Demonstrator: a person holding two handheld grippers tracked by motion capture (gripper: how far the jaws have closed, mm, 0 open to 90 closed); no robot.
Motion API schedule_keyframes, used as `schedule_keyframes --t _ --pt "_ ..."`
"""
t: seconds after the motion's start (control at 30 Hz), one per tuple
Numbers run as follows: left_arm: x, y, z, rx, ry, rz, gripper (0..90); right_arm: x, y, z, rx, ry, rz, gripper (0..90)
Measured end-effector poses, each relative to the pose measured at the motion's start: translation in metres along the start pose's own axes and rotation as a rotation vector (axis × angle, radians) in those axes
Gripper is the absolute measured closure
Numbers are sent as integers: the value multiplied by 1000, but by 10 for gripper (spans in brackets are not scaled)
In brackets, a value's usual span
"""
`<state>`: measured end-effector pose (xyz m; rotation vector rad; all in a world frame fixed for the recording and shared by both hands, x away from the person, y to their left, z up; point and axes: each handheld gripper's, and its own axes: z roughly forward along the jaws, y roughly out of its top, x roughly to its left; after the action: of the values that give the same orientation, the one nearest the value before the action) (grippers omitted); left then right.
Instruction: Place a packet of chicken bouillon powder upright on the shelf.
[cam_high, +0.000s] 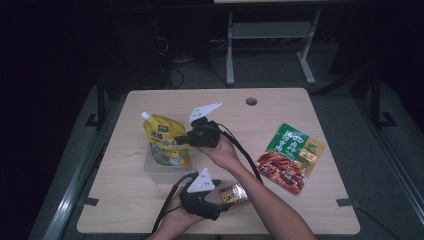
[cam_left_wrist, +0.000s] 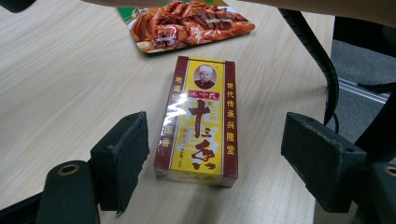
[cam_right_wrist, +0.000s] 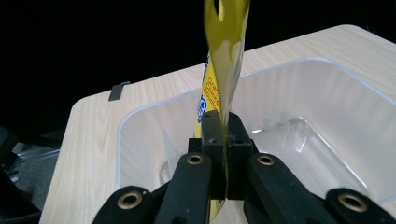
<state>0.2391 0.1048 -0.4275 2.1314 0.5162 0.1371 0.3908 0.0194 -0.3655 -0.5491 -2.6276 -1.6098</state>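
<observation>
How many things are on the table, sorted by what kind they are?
Pouches: 2, the yellow spouted pouch and the green-and-red food pouch
Boxes: 1, the yellow-and-red spice box
Tubs: 1, the clear plastic tub
Total: 4

This looks like a lab or recording room rather than a home: a plain light-wood desk surface (cam_high: 280, 107) with a cable hole (cam_high: 251, 101) stands on dark grey floor in a dim space. Behind it are the metal legs of another desk (cam_high: 270, 45) and loose cables (cam_high: 175, 75) on the floor.
</observation>
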Motion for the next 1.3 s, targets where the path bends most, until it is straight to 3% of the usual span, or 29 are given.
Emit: schedule_keyframes --t 0.3,0.33,0.53,0.77,1.3 --pt "-1 0 1 6 -4 3 226 -1 -2 -1 11 4 10 877" --pt "-1 0 1 5 -3 5 226 -1 -2 -2 16 -5 18 837" --pt "-1 0 2 18 0 17 221 -4 -1 -17 37 -25 34 715" --pt "-1 2 3 19 6 14 215 -4 -1 -29 53 -54 42 640" --pt "-2 4 5 35 -1 30 210 -10 -15 -66 63 -130 69 588"
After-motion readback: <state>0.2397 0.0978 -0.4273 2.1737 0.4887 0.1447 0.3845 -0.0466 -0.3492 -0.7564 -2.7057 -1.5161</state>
